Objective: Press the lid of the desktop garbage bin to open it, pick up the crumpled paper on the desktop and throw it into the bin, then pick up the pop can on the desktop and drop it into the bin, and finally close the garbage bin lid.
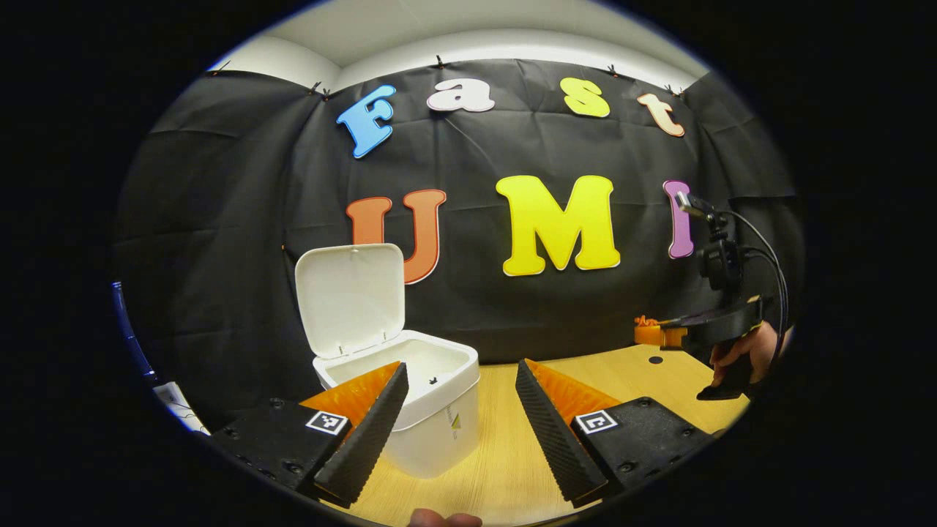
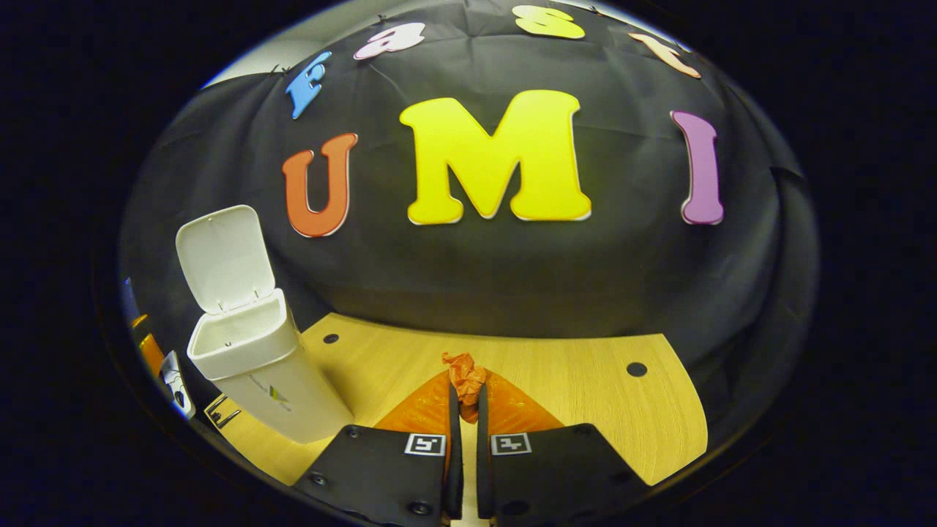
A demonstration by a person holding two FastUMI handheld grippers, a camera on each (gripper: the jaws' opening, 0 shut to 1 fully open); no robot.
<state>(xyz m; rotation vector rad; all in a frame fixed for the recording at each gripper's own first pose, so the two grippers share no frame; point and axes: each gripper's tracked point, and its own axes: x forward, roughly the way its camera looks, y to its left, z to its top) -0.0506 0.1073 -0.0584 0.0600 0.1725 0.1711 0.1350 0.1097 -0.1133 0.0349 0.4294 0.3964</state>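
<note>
garbage bin (image 2: 252, 366) – on the desk's left side, lid (image 2: 223, 258) tipped up so the mouth can take waste | left gripper (image 1: 461, 410) – spread wide, empty, by the bin | right gripper (image 2: 464, 410) – clamped on the crumpled paper (image 2: 465, 380), raised off the desk, probably for carrying binward

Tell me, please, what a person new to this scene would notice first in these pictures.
The white bin stands at the left of the wooden desktop with its lid raised upright, so the inside is open. In the right gripper view, the right hand-held gripper is closed on the orange crumpled paper, held above the desktop. The left hand-held gripper is open, close in front of the bin.
</note>
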